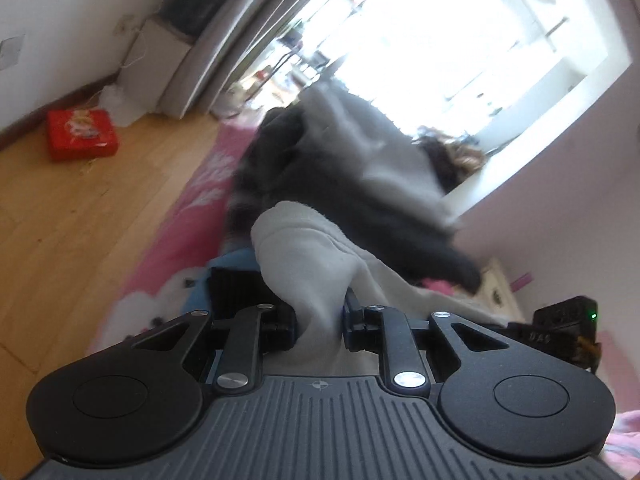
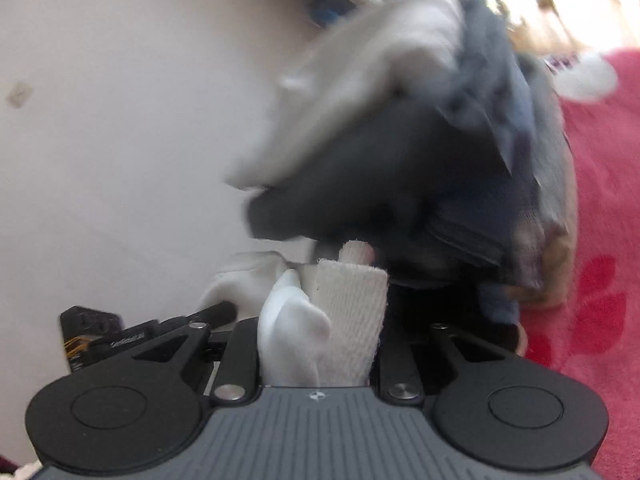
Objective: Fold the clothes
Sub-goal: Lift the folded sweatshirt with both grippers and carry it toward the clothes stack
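1. left gripper (image 1: pixel 320 316) has a bunched fold of the grey-and-dark garment (image 1: pixel 320 208) pinched tight, the rest hanging over the pink bedspread (image 1: pixel 176 240)
2. right gripper (image 2: pixel 320 320) is clamped on its white ribbed hem (image 2: pixel 352 312); soft, floppy, light stuff, so I'd grab edges and corners

Soft, fuzzy grey-and-dark cloth garment (image 1: pixel 320 208) bunched over a fluffy pink blanket (image 1: pixel 192 200), smooth yellow wooden floor (image 1: pixel 80 216) with a shiny red paper box (image 1: pixel 82 139), matt black plastic gripper (image 2: pixel 320 340) with shiny metal screws.
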`<action>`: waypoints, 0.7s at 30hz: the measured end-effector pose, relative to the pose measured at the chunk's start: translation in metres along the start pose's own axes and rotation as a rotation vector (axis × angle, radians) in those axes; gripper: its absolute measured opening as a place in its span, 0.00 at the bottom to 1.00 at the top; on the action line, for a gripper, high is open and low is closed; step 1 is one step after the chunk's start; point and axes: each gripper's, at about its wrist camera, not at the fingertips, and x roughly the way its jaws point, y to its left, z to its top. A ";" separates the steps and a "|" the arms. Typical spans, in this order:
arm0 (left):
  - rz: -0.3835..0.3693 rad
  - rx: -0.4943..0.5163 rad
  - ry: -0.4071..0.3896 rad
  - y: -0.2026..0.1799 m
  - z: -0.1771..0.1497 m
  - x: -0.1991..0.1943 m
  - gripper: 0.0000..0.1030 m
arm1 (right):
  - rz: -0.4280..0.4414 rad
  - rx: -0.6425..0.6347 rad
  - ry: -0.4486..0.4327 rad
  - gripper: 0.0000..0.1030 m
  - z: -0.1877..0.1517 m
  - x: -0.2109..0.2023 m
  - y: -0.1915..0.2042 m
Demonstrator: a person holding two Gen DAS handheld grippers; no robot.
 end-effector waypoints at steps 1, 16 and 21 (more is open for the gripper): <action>-0.002 -0.002 -0.001 -0.001 0.002 0.002 0.18 | -0.005 -0.010 0.003 0.23 0.002 0.000 0.000; 0.139 -0.005 0.054 0.018 0.007 0.044 0.29 | -0.005 0.070 0.060 0.26 0.005 0.029 -0.051; 0.120 -0.089 0.040 0.025 0.013 0.037 0.41 | 0.019 0.189 0.029 0.47 -0.004 0.036 -0.084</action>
